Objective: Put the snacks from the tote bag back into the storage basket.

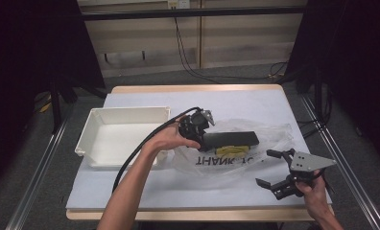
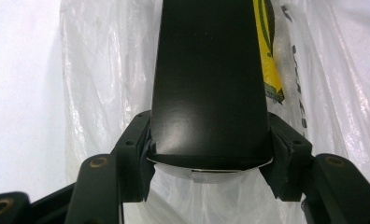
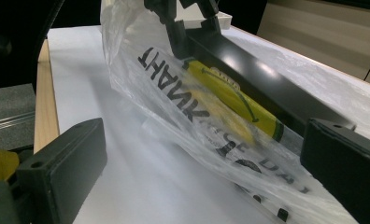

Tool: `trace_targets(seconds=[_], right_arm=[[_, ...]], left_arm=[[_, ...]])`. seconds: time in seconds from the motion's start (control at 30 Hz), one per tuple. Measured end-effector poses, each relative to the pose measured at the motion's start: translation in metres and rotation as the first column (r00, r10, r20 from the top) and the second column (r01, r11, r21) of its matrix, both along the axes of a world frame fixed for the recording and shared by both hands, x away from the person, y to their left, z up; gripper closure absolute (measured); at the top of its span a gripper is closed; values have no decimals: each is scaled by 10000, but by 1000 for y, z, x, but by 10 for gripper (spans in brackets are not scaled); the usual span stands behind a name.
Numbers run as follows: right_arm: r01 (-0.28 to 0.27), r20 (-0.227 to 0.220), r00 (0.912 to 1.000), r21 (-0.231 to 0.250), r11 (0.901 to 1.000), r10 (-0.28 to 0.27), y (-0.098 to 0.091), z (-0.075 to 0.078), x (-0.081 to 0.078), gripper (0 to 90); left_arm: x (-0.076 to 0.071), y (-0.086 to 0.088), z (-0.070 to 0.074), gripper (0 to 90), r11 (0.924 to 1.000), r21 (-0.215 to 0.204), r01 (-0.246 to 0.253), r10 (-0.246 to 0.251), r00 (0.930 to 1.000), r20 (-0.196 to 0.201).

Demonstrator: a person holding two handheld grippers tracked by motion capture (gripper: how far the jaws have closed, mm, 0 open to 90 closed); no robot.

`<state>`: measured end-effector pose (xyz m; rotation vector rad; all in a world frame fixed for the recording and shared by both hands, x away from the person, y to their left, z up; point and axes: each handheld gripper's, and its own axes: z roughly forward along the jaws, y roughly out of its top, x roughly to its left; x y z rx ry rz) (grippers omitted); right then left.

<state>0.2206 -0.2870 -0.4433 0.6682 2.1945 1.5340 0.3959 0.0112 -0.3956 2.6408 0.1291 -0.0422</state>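
Observation:
A long black box (image 1: pixel 231 139) lies across a clear plastic bag (image 1: pixel 269 132) printed with black letters, in the middle of the table. My left gripper (image 1: pixel 202 130) is shut on the box's left end; in the left gripper view both pads press on the sides of the box (image 2: pixel 210 70). A yellow item (image 2: pixel 268 51) lies in the bag (image 2: pixel 103 70) beside the box. Whether the box is inside the bag I cannot tell. My right gripper (image 1: pixel 266 167) stands open at the front right, its jaws wide apart before the bag (image 3: pixel 174 93), box (image 3: pixel 267 88) and yellow item (image 3: pixel 230 100).
A white tray (image 1: pixel 125 112) stands at the left of the table, just behind my left forearm. The white table cover (image 1: pixel 188 184) ends at a wooden front edge (image 1: pixel 193 214). Metal rails run along both sides on the floor.

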Motion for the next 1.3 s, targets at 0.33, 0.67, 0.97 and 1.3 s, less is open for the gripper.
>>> trace_targets(seconds=[0.33, 0.67, 0.97, 1.3], right_arm=[[-29, -20, 10000, 2, 10000, 29, 0, 0, 0, 2], [-58, -35, 10000, -58, 10000, 58, 1, 0, -1, 2], [-146, -71, 9999, -20, 9999, 146, 1, 0, -2, 2], [-250, -144, 9996, 23, 9997, 251, 1, 0, -2, 1]], left_arm=[[-1, -2, -13, 415, 9987, 494, 100, -97, 9999, -79], [3, -5, -7, 402, 9999, -117, -118, 113, 9991, -402], [0, -5, -8, 435, 9994, 358, -17, 12, 9999, 158], [-4, -5, -11, 389, 9986, 504, 175, -184, 9997, 176]])
